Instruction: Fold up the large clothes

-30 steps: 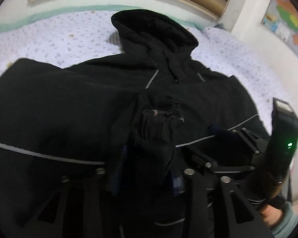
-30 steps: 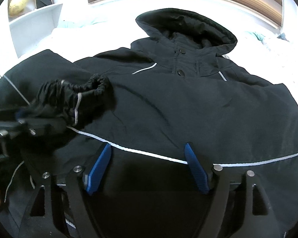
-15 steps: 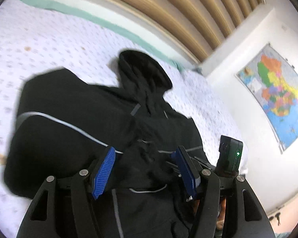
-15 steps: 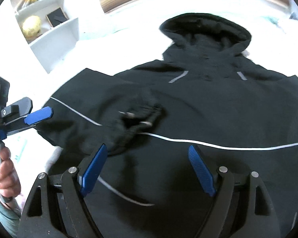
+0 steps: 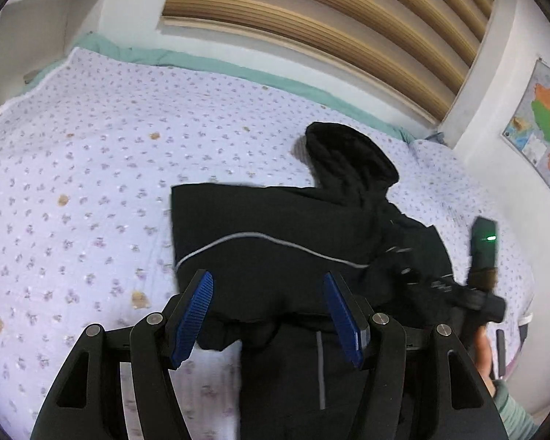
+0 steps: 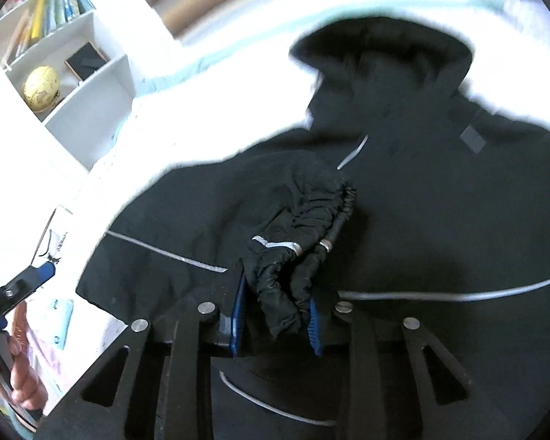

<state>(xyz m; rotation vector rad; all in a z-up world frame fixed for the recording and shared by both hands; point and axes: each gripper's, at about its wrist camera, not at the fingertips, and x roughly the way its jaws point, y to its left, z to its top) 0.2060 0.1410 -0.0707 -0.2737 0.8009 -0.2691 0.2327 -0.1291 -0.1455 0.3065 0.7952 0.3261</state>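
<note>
A black hooded jacket (image 5: 275,220) with thin reflective stripes lies front up on the bed, hood (image 5: 348,154) towards the headboard. Its left sleeve is folded across the chest, and the elastic cuff (image 6: 304,227) is bunched up. My right gripper (image 6: 277,293) is closing, and its blue pads pinch the end of that cuff. My left gripper (image 5: 267,278) hangs open above the jacket's left edge with nothing between its fingers. It also shows at the left edge of the right wrist view, where one blue pad (image 6: 46,271) is visible.
The lilac flowered bedcover (image 5: 91,183) spreads wide to the left of the jacket. A slatted wooden headboard (image 5: 311,18) stands behind, and a map (image 5: 546,128) hangs on the right wall. A white shelf (image 6: 73,73) with a globe (image 6: 42,86) stands left of the bed.
My left gripper let go of the cuff, opened, and drew back up and to the left. My right gripper, open over the jacket before, has closed on the cuff.
</note>
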